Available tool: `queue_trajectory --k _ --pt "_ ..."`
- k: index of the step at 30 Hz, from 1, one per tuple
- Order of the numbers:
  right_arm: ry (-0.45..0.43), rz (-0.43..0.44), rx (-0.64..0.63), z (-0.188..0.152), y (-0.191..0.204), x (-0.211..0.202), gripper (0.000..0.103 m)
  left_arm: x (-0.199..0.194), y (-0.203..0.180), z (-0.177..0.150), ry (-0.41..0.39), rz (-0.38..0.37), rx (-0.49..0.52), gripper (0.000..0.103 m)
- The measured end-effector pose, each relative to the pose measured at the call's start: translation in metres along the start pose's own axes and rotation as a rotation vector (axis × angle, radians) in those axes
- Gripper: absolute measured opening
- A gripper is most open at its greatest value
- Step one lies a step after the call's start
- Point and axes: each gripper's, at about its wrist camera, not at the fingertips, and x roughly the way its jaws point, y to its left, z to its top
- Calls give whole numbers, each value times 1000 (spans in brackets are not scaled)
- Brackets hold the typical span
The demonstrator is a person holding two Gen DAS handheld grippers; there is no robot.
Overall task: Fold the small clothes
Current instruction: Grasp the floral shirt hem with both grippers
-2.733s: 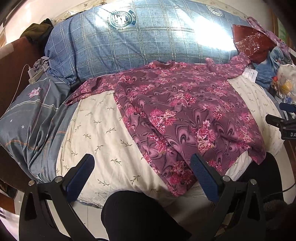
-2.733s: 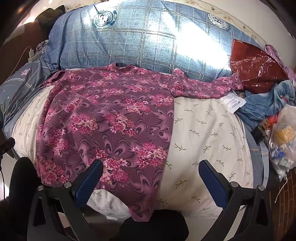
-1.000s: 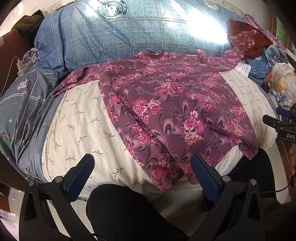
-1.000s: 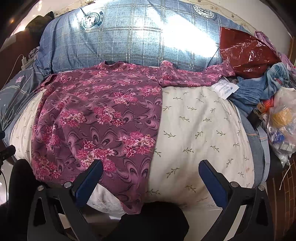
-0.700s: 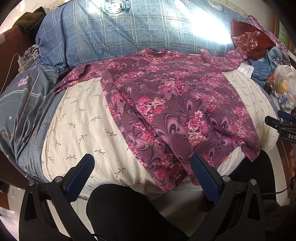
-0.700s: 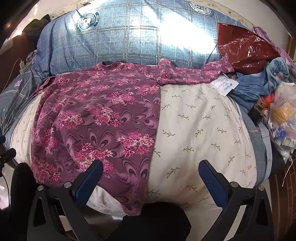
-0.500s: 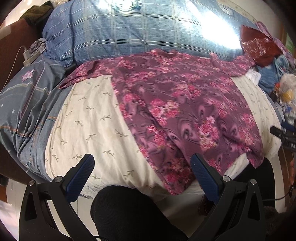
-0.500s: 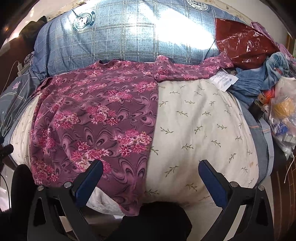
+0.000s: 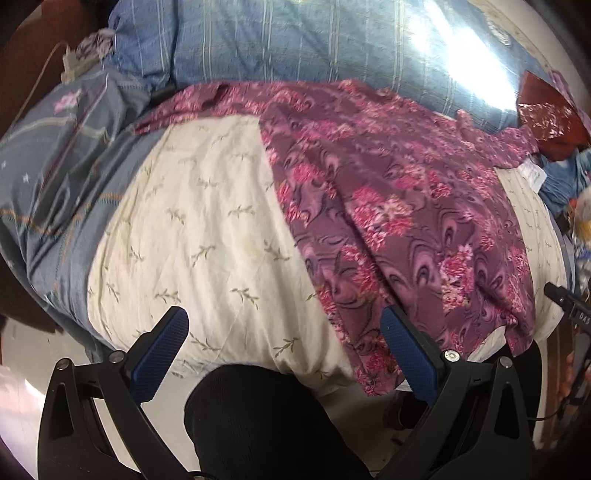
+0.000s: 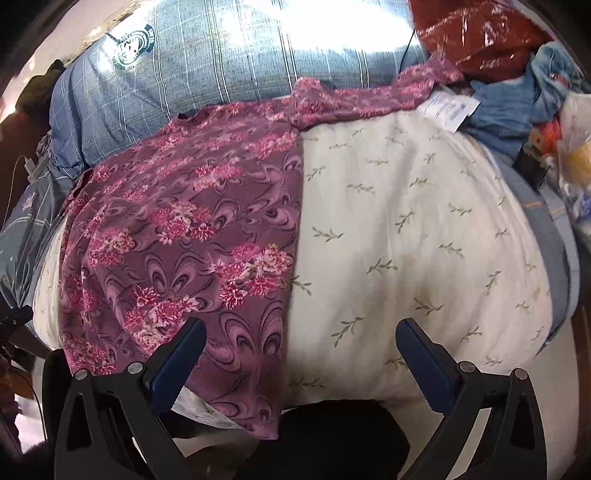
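A purple long-sleeved top with pink flowers [image 9: 399,206] lies spread flat on a cream leaf-print quilt [image 9: 207,229], sleeves out to both sides and hem hanging over the near edge. It also shows in the right wrist view [image 10: 192,236]. My left gripper [image 9: 284,332] is open and empty, above the near edge by the top's left hem. My right gripper [image 10: 301,343] is open and empty, above the top's right hem corner and the bare quilt [image 10: 413,229].
A blue plaid pillow [image 10: 221,55] lies behind the top. A grey-blue cover [image 9: 62,173] is at the left. A red plastic bag [image 10: 476,33], blue clothes [image 10: 517,103], a white paper label [image 10: 448,107] and a plastic bag crowd the right side. A dark knee [image 9: 258,417] is below.
Both grippers have moved closer to the bed's near edge, so the top and quilt fill more of each view. Both stay open and empty.
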Motion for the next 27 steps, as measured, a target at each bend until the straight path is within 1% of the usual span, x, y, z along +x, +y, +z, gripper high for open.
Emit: queue_trajectory --k 3,4,5,6,7,9,12,15,16,17,18,19,20,21,22,23,24,25,26,27 --pt "34 33 -8 -2 4 15 99 7 2 -1 34 -4 -14 103" --pt "46 32 -10 -3 5 22 97 10 2 0 44 -4 -18 103" --pt "60 31 -11 -4 6 28 90 12 3 0 52 -6 -23 103" --pt "78 39 -8 -5 6 36 86 14 3 1 61 -6 -27 103" --pt "95 43 -1 -7 6 43 85 16 4 2 72 -4 -32 103" --pt "58 39 -7 -9 8 42 86 21 6 3 102 -2 -43 103" --pt "51 35 -24 -10 10 42 84 35 6 3 170 -35 -74 103" --pt "31 29 -39 -11 10 40 76 51 -7 -1 247 -52 -68 103" --pt "19 25 -49 -11 11 41 66 56 -13 -2 266 -57 -55 103" --pt "8 16 -57 -11 11 39 52 62 -20 -5 292 -64 -41 103" --pt "-2 15 -63 -11 10 37 43 69 -25 -8 317 -71 -39 103" --pt "-7 34 -60 -10 8 35 25 76 -28 -11 344 -87 -44 103" --pt "-8 56 -53 -9 6 36 14 82 -31 -14 357 -84 -50 103" --pt "-8 79 -47 -8 4 36 11 82 -33 -14 337 -61 -50 103" --pt "-10 87 -52 -8 5 36 8 81 -33 -14 320 -57 -60 103" --pt "-18 91 -59 -9 5 35 5 78 -31 -14 300 -55 -75 97" --pt "-25 101 -63 -9 6 34 4 75 -28 -14 283 -53 -90 92" --pt "-31 114 -60 -8 5 33 4 68 -22 -14 257 -53 -101 79" --pt "-39 127 -53 -7 4 31 3 63 -16 -13 236 -49 -104 57" --pt "-46 139 -45 -6 2 28 3 57 -8 -12 209 -50 -107 44"
